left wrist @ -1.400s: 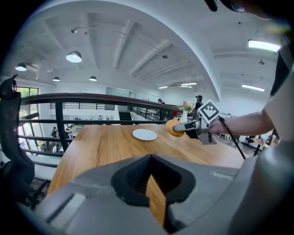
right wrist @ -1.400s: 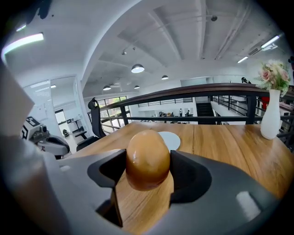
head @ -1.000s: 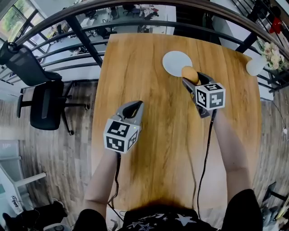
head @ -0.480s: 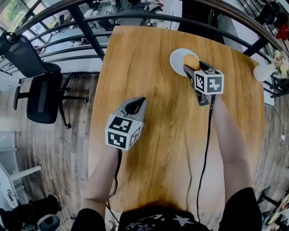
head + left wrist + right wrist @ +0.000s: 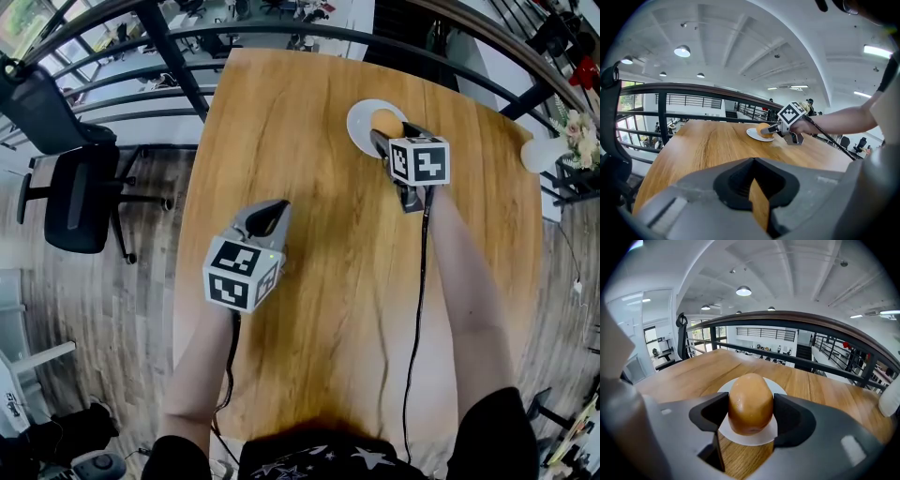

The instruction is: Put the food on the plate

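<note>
Right gripper (image 5: 388, 133) clamped on the golden-brown, egg-shaped bread roll (image 5: 750, 403), held over the round white plate (image 5: 360, 118) near the far edge of the wooden table (image 5: 300, 216); whether roll touches plate is unclear. Good practice: lower until it rests mid-plate, then part the jaws gently so it cannot roll off. The right forearm reaches forward, gripper tilted downward. Left gripper (image 5: 266, 217), closed and empty, hovers mid-table.

A smooth, golden-brown, egg-shaped bread roll (image 5: 750, 401) stands upright, clamped between the jaws of the right gripper (image 5: 750, 420), over a round white plate (image 5: 774, 386) at the wooden table's (image 5: 300, 234) far end; whether it touches the plate is unclear.
</note>
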Tool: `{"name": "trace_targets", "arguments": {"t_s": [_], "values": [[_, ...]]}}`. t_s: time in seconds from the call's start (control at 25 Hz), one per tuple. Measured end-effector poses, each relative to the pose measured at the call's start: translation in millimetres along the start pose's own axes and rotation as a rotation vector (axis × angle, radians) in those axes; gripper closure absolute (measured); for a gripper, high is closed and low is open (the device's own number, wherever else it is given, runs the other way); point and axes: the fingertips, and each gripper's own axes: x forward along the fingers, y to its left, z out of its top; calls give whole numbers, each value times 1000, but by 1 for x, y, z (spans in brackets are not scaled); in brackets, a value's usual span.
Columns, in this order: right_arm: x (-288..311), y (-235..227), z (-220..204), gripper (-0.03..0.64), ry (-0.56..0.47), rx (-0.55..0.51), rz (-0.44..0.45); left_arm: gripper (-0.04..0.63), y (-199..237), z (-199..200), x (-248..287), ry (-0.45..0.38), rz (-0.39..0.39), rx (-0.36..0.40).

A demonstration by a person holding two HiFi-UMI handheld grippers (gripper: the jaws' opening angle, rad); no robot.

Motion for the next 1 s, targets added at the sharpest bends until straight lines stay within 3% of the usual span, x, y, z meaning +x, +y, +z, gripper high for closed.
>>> {"name": "trace_targets", "arguments": {"t_s": [0.4,1.0], "values": [[-3,1,5,259,6,-27,5,594,1,-4,-4,0,4,-18],[-59,8,12,249,-8,-24,-16,594,-14,15,-45,-27,24,-1]]}}
